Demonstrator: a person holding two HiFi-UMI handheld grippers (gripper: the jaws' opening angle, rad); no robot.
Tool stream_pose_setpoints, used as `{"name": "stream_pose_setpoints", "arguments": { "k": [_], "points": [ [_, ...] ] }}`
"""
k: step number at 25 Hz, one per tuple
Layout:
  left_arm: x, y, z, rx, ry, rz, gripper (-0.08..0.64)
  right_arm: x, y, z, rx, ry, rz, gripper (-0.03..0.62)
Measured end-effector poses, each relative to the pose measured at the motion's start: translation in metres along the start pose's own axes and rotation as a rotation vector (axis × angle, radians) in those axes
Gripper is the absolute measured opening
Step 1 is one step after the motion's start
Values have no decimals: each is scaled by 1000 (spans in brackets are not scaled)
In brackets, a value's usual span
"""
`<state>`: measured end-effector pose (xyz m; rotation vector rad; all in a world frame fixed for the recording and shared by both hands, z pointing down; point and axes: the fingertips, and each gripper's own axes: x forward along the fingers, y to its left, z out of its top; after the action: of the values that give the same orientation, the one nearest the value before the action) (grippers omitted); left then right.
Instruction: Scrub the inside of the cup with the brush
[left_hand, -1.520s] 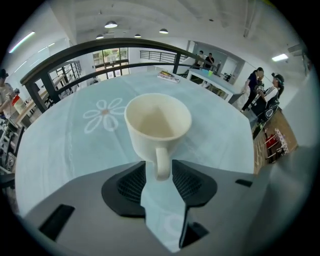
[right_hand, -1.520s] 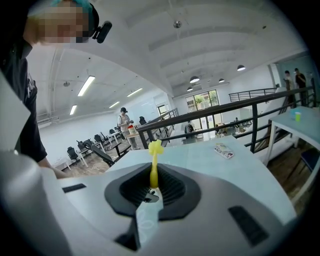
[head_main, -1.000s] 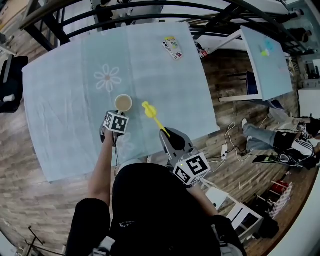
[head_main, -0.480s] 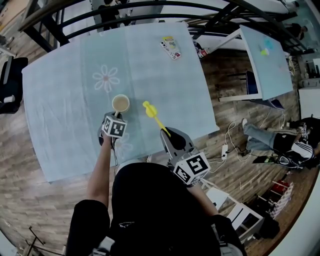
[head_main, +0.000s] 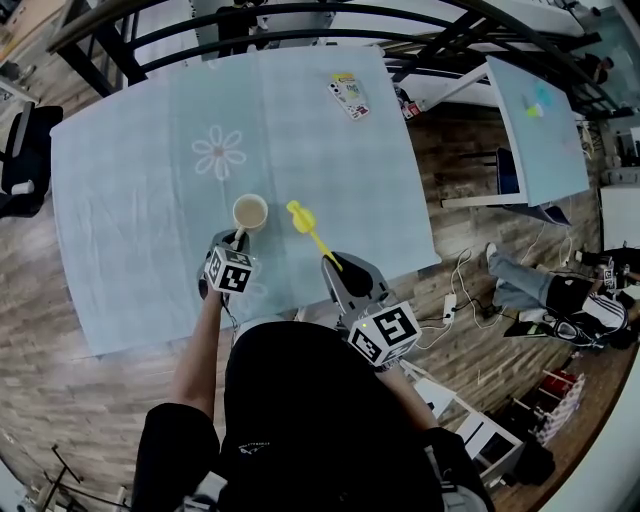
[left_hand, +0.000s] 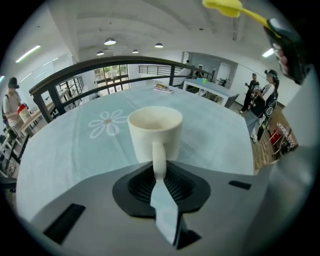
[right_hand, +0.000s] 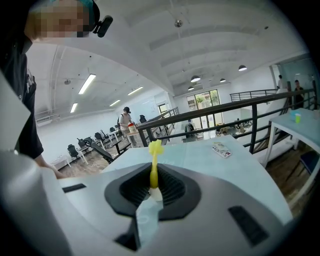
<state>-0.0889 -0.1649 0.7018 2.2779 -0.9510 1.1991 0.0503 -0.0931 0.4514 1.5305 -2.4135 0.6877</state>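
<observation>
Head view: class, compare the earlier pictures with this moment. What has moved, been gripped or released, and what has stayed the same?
The left claw has just been closing and now grips the cup by its handle; its marker cube has drawn back slightly toward the person. Unchanged: the cup has hardly shifted, and the right claw holds the yellow brush in the same place.

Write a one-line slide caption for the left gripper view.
Left gripper, its jaws just closed, pinches the handle of the cream ceramic cup; yellow plastic brush at upper right.
</observation>
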Motion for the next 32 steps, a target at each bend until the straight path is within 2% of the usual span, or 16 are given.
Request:
{"name": "stream_pose_setpoints", "arguments": {
  "k": [5,10,13,16,21,27,32],
  "points": [
    [-20,-15,4,87,-112,-38,54,3,1,-8,-35,50,15,38],
    [-32,-27,1,131,-155,-112,54,6,4,-18,-56,96,32,38],
    [-43,-38,-6,178,-179,-161,54,8,9,-28,-109,142,55,38],
    [-50,-47,-21,223,-170,-196,54,12,12,-40,-178,210,82,38],
    [-57,-51,-44,254,-136,-220,54,20,21,-58,-284,334,143,38],
    [-64,-60,-58,332,-103,-252,54,27,36,-100,-506,608,282,38],
    [-65,-60,-65,372,-82,-255,54,36,49,-116,-656,701,333,38]
  ]
}}
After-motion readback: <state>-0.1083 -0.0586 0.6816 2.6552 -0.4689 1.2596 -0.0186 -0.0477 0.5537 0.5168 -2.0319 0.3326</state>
